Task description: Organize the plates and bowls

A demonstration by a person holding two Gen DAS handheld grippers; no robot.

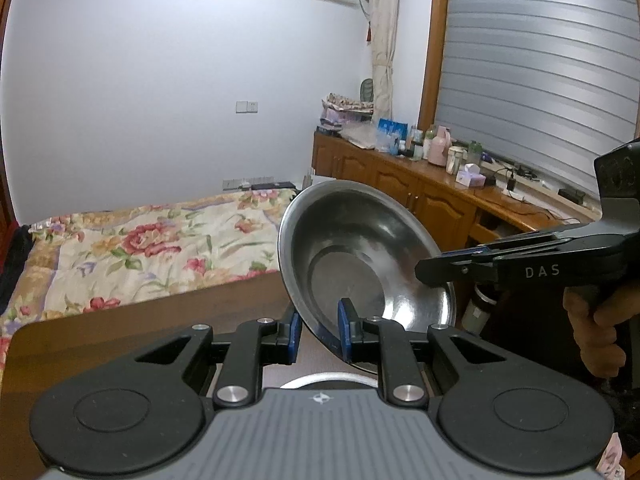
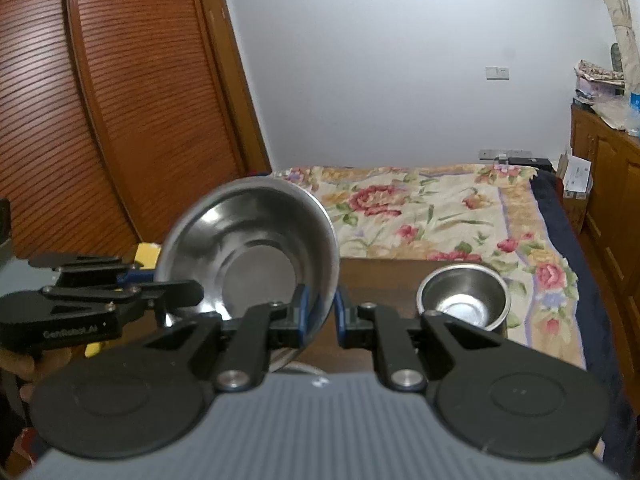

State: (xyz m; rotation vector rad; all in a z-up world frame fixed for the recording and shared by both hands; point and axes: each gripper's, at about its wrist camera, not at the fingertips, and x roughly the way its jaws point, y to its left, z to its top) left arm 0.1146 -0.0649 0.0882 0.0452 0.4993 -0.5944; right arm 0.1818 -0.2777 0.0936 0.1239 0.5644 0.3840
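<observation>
My left gripper (image 1: 319, 330) pinches the steel bowl (image 1: 360, 264) at its six-o'clock rim; my right gripper (image 2: 320, 312) clamps the rim at about four o'clock, bowl held tilted above the table (image 2: 384, 280). It looks light, stiff and slick, so thin rims suit best. A small bowl (image 2: 464, 300) sits at two o'clock. Both grippers point slightly downward.

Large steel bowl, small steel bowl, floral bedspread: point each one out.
Large steel bowl (image 2: 256, 276): right wrist view, flat inner bottom.
Small steel bowl (image 2: 464, 308): right wrist view, inner bottom.
Floral bedspread (image 1: 140, 240): left wrist view, red rose print.
</observation>
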